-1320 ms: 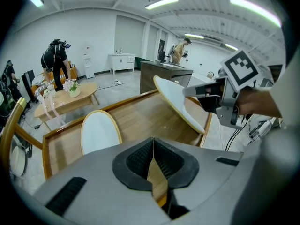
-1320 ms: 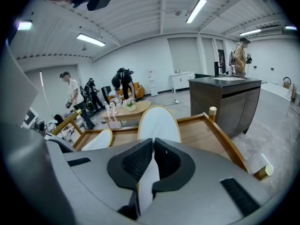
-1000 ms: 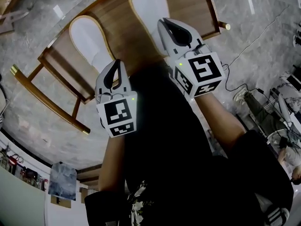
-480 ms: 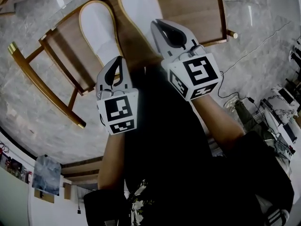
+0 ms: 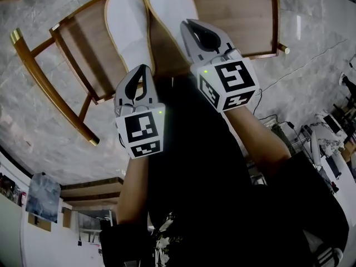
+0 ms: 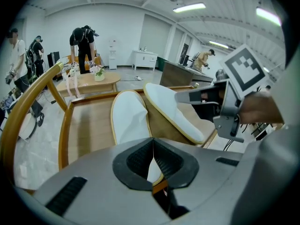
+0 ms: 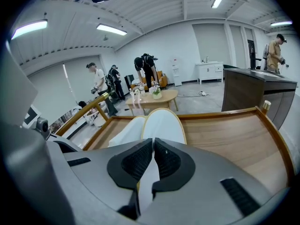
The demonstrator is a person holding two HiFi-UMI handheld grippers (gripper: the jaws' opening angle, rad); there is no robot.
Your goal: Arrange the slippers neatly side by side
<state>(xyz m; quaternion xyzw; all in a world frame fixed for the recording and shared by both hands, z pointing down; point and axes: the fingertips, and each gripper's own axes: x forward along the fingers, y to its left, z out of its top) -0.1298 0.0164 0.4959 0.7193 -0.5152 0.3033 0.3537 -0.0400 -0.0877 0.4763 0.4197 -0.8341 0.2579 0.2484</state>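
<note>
**Two white slippers being held by the heel on the wooden bench**

The left slipper [image 5: 127, 21] is being gripped at its heel edge by the left gripper [image 5: 142, 69]. Its jaws are being pressed almost fully together on the thin rim, with white fabric and tan trim showing between the pads in the left gripper view. The right slipper [image 5: 169, 7] is being gripped in the same way by the right gripper [image 5: 189, 25], whose jaws are being pressed narrowly onto the white heel edge. Both slippers are lying just beside each other on the bench [image 5: 233, 15], toes pointing away from the person, with the right one reaching farther forward.
</note>
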